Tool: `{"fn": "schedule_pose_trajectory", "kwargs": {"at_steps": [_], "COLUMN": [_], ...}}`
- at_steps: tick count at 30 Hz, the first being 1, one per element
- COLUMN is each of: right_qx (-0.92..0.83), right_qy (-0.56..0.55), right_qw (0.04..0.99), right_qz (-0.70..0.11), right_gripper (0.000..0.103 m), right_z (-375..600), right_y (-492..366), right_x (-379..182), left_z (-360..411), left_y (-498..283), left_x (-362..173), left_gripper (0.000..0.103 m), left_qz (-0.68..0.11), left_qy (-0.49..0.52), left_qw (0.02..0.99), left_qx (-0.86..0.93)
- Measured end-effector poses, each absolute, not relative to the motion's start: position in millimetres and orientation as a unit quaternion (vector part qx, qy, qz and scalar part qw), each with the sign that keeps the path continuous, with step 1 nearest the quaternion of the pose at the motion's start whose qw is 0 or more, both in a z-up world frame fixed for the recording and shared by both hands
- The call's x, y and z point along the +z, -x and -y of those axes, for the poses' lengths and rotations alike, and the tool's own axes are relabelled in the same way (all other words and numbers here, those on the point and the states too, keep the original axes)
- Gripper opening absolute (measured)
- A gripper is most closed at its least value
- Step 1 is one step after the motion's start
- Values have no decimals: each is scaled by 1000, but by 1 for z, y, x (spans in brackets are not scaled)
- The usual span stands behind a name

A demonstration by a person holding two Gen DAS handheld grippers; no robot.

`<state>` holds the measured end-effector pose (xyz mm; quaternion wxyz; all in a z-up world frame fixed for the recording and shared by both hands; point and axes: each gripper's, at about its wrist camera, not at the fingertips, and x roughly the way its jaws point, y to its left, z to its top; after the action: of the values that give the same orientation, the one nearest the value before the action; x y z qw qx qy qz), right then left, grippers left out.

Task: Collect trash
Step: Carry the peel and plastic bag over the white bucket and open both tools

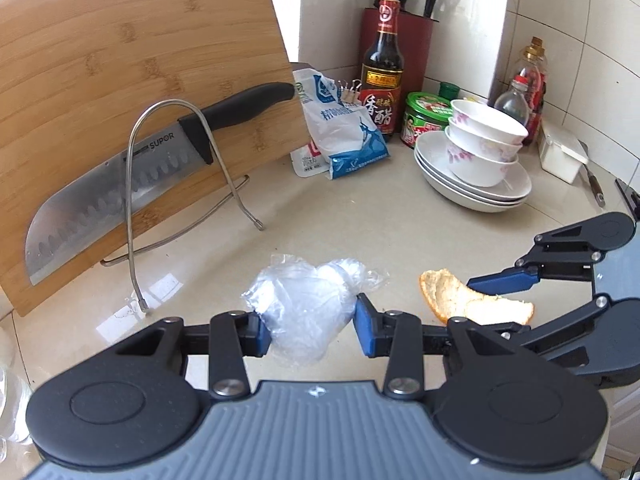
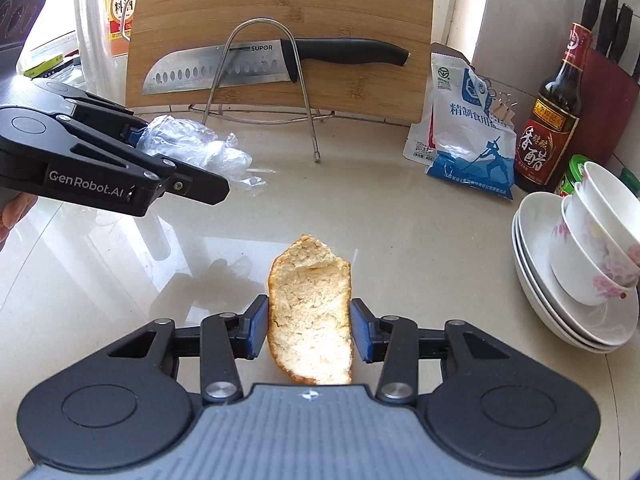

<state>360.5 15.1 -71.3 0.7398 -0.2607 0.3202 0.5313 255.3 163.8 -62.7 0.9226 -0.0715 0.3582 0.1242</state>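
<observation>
Over the counter (image 2: 400,232), the left gripper (image 1: 310,326) is clenching a plastic wrap (image 1: 304,300) and the right gripper (image 2: 308,330) an orange peel (image 2: 310,312), both lifted clear for binning.

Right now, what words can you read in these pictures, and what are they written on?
"SUPOR" on the knife.
"GenRobot.AI" on the left gripper.
"香醋" on the vinegar bottle.
"精制食用" on the salt bag; the rest is cut off.
"料酒" on the orange bottle.
The green jar label and the small print on the bags are too blurred to read.
</observation>
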Motion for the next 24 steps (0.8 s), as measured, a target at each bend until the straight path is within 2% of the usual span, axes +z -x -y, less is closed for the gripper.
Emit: {"fn": "schedule_pose_trajectory", "kwargs": {"at_steps": [11, 24], "right_qx": [506, 409], "right_qy": [232, 173], "right_qw": [763, 819], "right_qz": [-328, -364], "right_gripper": [48, 48], "right_z": [72, 196], "right_y": [-321, -274], "right_x": [-46, -47], "left_z": [-90, 19], "left_y": [-229, -220], "left_x": [-46, -43], "left_gripper": [39, 39], "left_qz": [-391, -397], "left_qy": [36, 3], "left_qw": [919, 914], "left_qx": [42, -84]}}
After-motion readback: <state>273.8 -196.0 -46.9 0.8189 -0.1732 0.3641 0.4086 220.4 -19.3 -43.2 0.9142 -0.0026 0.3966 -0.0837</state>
